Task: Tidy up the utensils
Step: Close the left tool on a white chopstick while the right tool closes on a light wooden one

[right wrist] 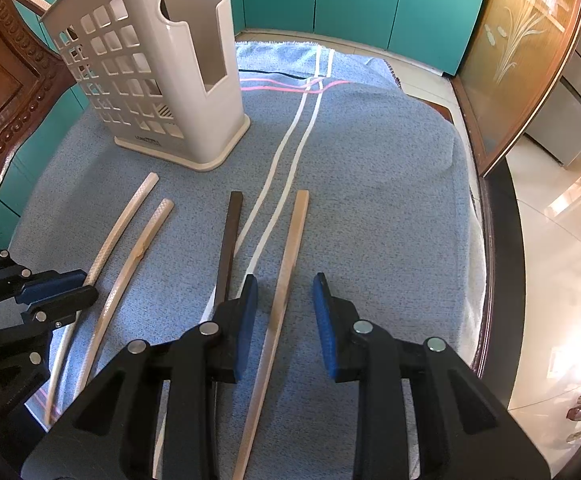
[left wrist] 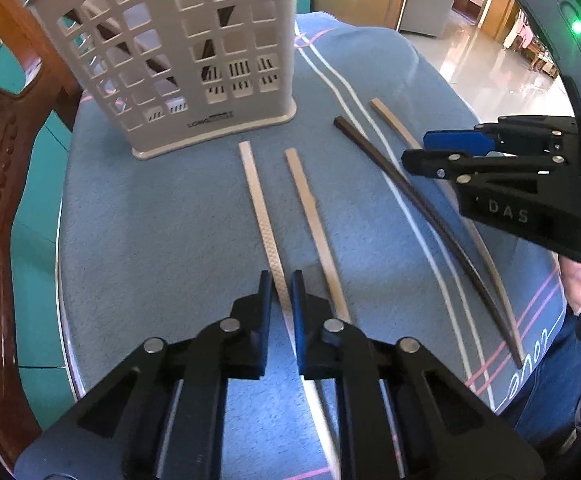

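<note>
**One chopstick gripped, four still out of the holder**

The left gripper [left wrist: 281,286] had its fingers narrowed onto the white chopstick [left wrist: 259,208]. The right gripper [right wrist: 284,300] stood half-open astride the tan chopstick [right wrist: 286,272]. Ahead of both, the holder [left wrist: 194,60] already held dark sticks; four chopsticks lay on the surface [right wrist: 370,200].

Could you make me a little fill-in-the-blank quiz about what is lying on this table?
1. ____ chopsticks lie on the blue towel.
2. Only one chopstick, the one next to the white stripes, is ____ in colour.
3. The left gripper is shut on a ____ chopstick.
4. The white holder stands ____ on the towel.

Missing words: four; dark brown; white; upright
</note>
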